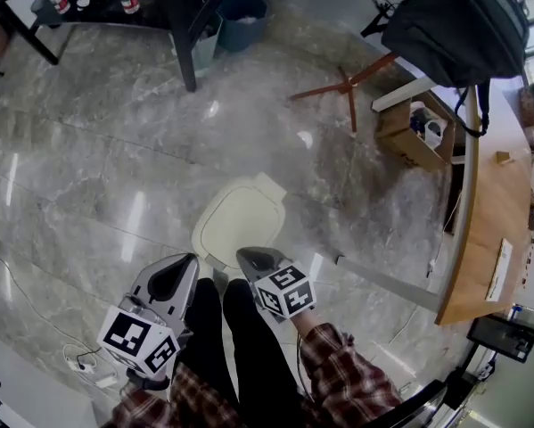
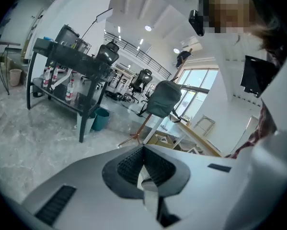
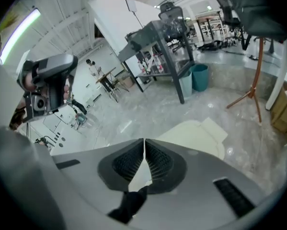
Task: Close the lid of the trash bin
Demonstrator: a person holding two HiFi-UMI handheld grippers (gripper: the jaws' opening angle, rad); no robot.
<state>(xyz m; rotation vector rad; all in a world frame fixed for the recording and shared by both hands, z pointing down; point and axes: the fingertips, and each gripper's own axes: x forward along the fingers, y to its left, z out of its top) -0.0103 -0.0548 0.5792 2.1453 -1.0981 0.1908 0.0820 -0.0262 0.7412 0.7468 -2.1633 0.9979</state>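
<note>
Grey marble floor (image 1: 115,150) everywhere, and the trash bin (image 1: 204,242) sits on it right in front of my legs (image 1: 240,346). Past the bin on the far side there's a black table (image 1: 186,25) with a teal bucket (image 1: 242,16) next to it. A wooden desk (image 1: 494,230) runs off to the bin's right.

On progress: as far as I can tell this one's basically done. The cream lid (image 1: 244,221) looks flat and level on top of the bin from above. In the right gripper view it also reads as one flat slab with no dark gap showing. I can't see the hinge side properly, so I wouldn't swear it's fully seated. A light press down might be all that's left.

Both hands are pulled in on my side of the bin, one either side of my legs:
- The right gripper (image 1: 242,254) has its tips just at the near edge of the lid, pointed out over it. I can't tell if it's touching. Its fingers are pressed together with nothing between them.
- The left gripper (image 1: 189,261) is just beside the bin's left near corner, angled up and away so its camera sees the room rather than the bin. Its fingers are also together and empty.
</note>
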